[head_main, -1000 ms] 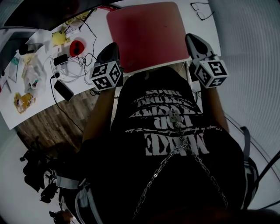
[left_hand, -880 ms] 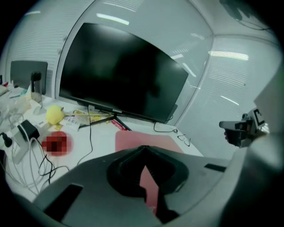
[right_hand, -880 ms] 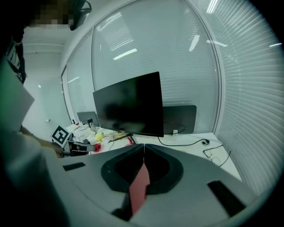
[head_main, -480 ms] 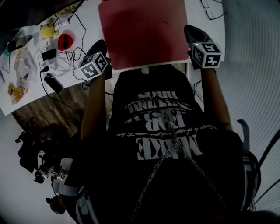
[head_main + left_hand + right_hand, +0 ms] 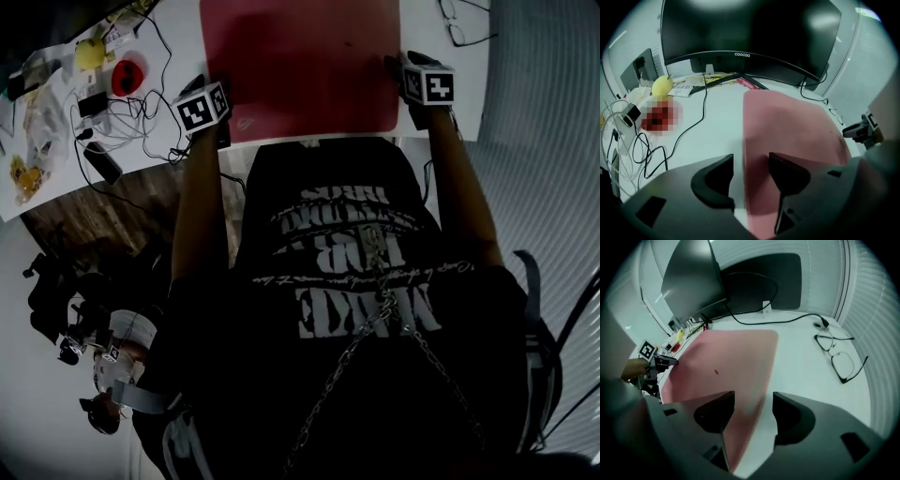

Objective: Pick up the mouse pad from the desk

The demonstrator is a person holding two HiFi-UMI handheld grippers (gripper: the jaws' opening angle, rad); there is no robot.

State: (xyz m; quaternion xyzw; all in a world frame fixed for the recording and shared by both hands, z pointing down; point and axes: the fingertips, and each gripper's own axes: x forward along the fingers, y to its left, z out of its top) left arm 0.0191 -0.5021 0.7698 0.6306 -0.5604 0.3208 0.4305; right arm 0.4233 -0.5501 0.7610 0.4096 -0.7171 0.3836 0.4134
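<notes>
A large red mouse pad (image 5: 300, 66) lies flat on the white desk (image 5: 169, 47). My left gripper (image 5: 211, 103) hangs over the pad's near left edge, pointing steeply down. Its jaws have just been opening and stand open (image 5: 751, 159), with the pad's left edge (image 5: 792, 136) seen in the gap and not pressed. My right gripper (image 5: 412, 84) is at the pad's near right edge. Its jaws have also just been opening and stand open (image 5: 753, 397), with the pad's right edge (image 5: 726, 362) between them, untouched.
A dark curved monitor (image 5: 750, 33) stands behind the pad. Left of the pad lie tangled cables (image 5: 131, 122), a yellow fruit (image 5: 662, 86) and small clutter. A pair of glasses (image 5: 839, 357) lies on the desk to the pad's right.
Both grippers have sunk toward the desk and now sit at the pad's near left and right edges. The head view has shifted, so the pad is at the picture's top.
</notes>
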